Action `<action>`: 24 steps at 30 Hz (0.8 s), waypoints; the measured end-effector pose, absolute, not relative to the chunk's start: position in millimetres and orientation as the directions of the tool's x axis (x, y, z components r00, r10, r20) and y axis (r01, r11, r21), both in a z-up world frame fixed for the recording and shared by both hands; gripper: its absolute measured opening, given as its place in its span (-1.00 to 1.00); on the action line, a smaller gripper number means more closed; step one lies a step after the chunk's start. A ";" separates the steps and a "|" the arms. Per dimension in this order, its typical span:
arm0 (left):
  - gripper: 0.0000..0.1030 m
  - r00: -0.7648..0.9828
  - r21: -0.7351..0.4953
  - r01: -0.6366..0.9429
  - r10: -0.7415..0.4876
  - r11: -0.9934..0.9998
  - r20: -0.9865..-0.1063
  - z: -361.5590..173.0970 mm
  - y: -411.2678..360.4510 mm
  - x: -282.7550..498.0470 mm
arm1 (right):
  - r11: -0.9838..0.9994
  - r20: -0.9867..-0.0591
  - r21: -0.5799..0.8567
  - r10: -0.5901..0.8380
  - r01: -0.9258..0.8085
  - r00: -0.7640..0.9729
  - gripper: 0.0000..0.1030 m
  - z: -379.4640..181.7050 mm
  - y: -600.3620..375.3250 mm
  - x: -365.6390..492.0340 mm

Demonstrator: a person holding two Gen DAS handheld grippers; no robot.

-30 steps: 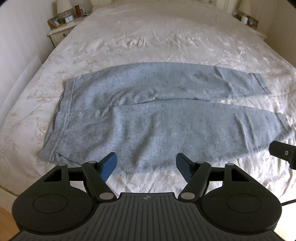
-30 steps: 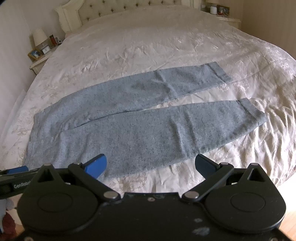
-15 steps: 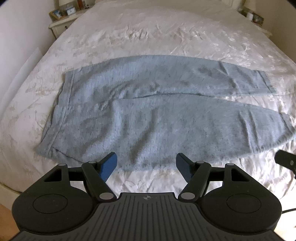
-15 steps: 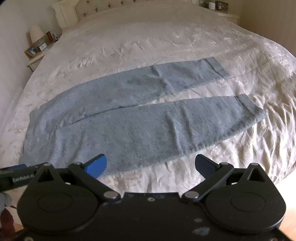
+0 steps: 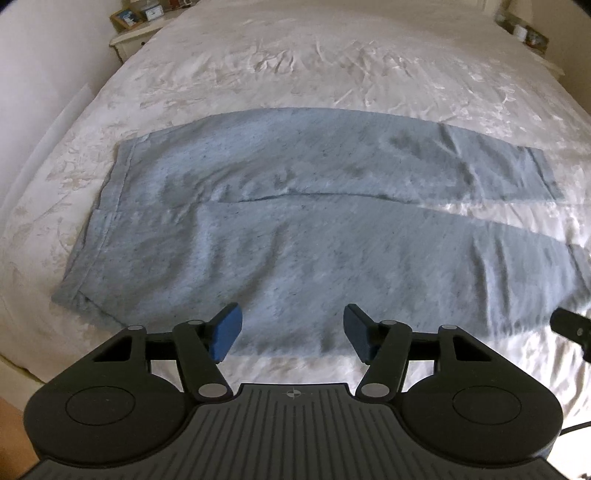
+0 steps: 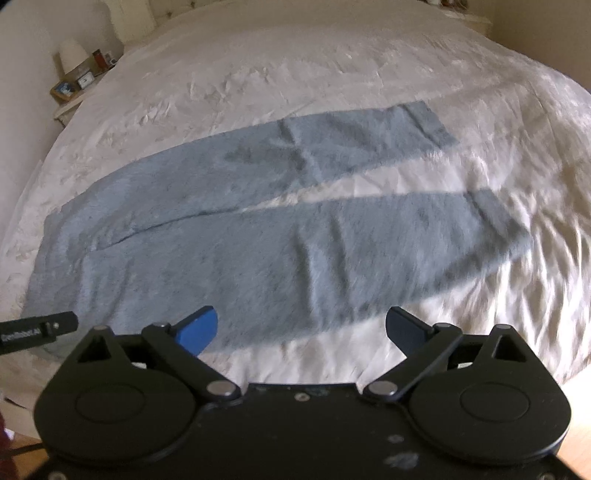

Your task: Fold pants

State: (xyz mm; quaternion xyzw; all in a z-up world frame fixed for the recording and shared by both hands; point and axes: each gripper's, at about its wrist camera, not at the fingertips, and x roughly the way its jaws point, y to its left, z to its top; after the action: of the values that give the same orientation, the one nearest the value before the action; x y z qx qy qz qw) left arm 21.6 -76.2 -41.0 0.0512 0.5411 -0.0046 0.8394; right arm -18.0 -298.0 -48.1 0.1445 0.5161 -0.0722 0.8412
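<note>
One white bedspread (image 5: 332,66) is covering the bed, and the blue-grey pants (image 5: 295,236) are lying flat across it, waistband at the left, legs stretching right. Over the near leg's edge, the left gripper (image 5: 291,334) is hovering with fingers spread wide. The right gripper (image 6: 301,328) is likewise gaping wide, holding nothing.

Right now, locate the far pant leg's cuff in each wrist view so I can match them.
Left wrist: the far leg's cuff lies at the right edge, above the near leg.
Right wrist: the same cuff sits upper right of centre.
Shared landmark: the nightstand at upper left, beside the bed.
</note>
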 end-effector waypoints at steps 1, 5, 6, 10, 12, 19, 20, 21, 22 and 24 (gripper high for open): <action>0.15 0.414 0.086 0.056 0.055 0.995 -0.909 -41.0 -81.7 25.0 | 0.951 -0.887 0.167 0.030 0.259 0.461 0.99 -51.3 -307.3 -10.0; 0.14 0.420 0.117 0.033 0.092 0.993 -0.903 -40.7 -103.3 38.6 | 0.950 -0.872 0.199 0.060 0.240 0.486 0.98 -60.3 -342.5 15.4; 0.14 0.420 0.125 0.027 0.102 0.992 -0.902 -40.5 -107.9 42.2 | 0.950 -0.867 0.205 0.064 0.238 0.493 0.97 -62.6 -351.0 22.1; 0.11 0.419 0.152 0.013 0.133 0.988 -0.898 -38.4 -121.4 56.2 | 0.960 -0.836 0.196 0.059 0.197 0.545 0.88 -65.6 -379.7 50.0; 0.11 0.426 0.166 0.005 0.148 0.986 -0.893 -36.5 -126.2 62.7 | 0.971 -0.808 0.171 0.043 0.165 0.588 0.88 -60.7 -390.1 62.5; 0.11 0.428 0.160 -0.020 0.152 0.987 -0.891 -32.7 -134.1 87.6 | 0.998 -0.627 0.029 -0.024 0.053 0.779 1.00 -37.4 -418.3 100.8; 0.11 0.429 0.158 -0.019 0.151 0.987 -0.891 -32.9 -135.2 90.9 | 0.999 -0.606 0.012 -0.034 0.052 0.794 1.00 -36.9 -421.2 107.0; 0.11 0.430 0.156 -0.017 0.148 0.988 -0.891 -33.1 -136.1 94.5 | 0.999 -0.595 -0.005 -0.040 0.047 0.802 1.00 -37.6 -423.0 113.5; 0.11 0.430 0.155 -0.014 0.146 0.988 -0.891 -33.3 -137.2 97.7 | 0.999 -0.593 -0.028 -0.050 0.042 0.803 1.00 -38.9 -423.9 121.5; 0.11 0.428 0.157 -0.006 0.144 0.988 -0.892 -34.8 -139.7 105.3 | 0.998 -0.597 -0.060 -0.059 0.029 0.800 1.00 -43.5 -423.6 134.5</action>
State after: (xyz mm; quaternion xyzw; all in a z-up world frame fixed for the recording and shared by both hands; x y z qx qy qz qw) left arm 105.3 -139.7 -34.8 0.0651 0.5329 0.0445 0.8425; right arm 134.5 -423.6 -43.5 -0.0238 0.3152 -0.0234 0.9485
